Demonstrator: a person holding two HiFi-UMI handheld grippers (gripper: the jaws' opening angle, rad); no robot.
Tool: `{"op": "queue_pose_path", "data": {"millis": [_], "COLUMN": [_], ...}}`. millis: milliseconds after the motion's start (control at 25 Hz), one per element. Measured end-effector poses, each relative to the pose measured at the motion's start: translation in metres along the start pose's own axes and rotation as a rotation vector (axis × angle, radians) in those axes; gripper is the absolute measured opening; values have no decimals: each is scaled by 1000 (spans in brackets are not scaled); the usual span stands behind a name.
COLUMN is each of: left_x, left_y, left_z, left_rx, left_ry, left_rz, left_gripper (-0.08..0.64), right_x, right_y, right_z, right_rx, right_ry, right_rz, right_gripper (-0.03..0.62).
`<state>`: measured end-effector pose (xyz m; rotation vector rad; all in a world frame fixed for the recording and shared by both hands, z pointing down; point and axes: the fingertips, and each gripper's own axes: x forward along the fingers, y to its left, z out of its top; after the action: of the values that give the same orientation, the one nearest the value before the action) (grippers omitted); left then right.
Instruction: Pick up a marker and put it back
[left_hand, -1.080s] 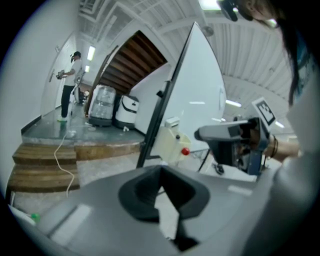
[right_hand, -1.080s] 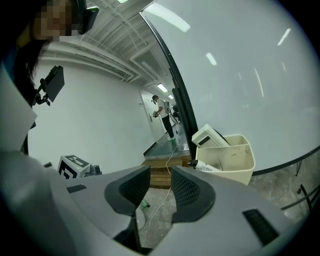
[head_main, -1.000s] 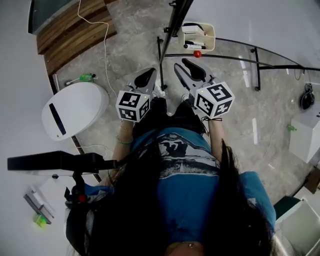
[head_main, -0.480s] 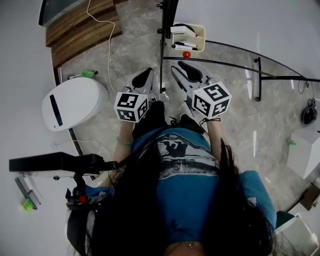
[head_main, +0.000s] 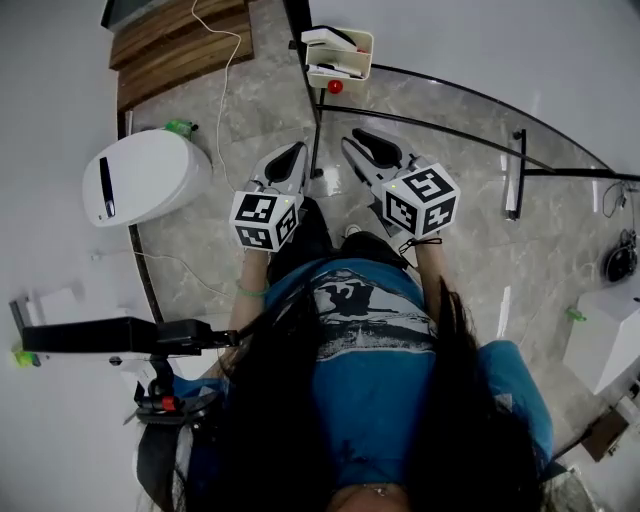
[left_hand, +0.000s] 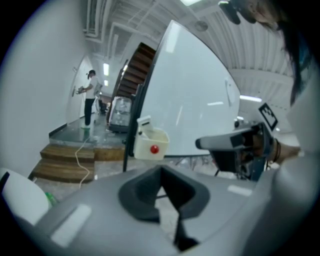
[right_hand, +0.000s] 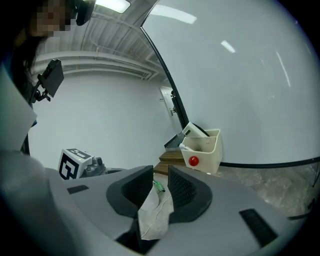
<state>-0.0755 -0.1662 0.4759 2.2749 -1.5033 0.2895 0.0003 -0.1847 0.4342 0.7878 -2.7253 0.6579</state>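
Observation:
A cream holder (head_main: 338, 55) hangs on the whiteboard's lower edge, with a red magnet (head_main: 334, 86) on its front. An eraser and a marker (head_main: 340, 71) lie in it. The holder (right_hand: 202, 150) also shows ahead in the right gripper view and, as the cream holder (left_hand: 150, 142), in the left gripper view. Both grippers are held out at waist height, well short of it. My left gripper (head_main: 290, 160) has its jaws together and is empty (left_hand: 161, 172). My right gripper (head_main: 368, 148) has a gap between its closing jaws, with only floor showing through (right_hand: 161, 175).
A white oval machine (head_main: 145, 175) stands on the stone floor at left, with a green bottle (head_main: 180, 127) beside it. Wooden steps (head_main: 180, 45) and a white cable (head_main: 230, 60) lie beyond. Black whiteboard legs (head_main: 450, 128) cross the floor. A person (left_hand: 90, 95) stands far off.
In the head view the holder, the steps and the white machine have slid left and up. Both grippers stay held out in front in much the same pose.

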Motion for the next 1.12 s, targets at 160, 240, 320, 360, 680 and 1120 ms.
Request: {"op": "queue_pose_path", "data": {"millis": [160,240,320,360,680,1120], "left_x": [-19,-31,-43,-49,-89,-167], "left_y": [-47,-64,-75,-78,-97,-108], "left_z": [-32,-43,-48,-49,-61,-106], "left_rx": [-6,-2,-2,-3,-21,-110], "left_ry": [15,22,22,19,17,45], "left_rz": [56,83,110,125,224,361], "left_gripper": [2,2,2,2,2,2], "right_x": [-35,-47,-56,-60,-79,-81], "right_y": [4,8,14,17,43,103], "right_z": [-30,-41,-50,-53,-79,-117], "right_rx": [-2,-4,-14,-23,-4,10], "right_ry": [19,32,54,63,106,192], "right_rz": [65,85,95,101,171,291], "right_gripper": [89,84,83,80,66,63]}}
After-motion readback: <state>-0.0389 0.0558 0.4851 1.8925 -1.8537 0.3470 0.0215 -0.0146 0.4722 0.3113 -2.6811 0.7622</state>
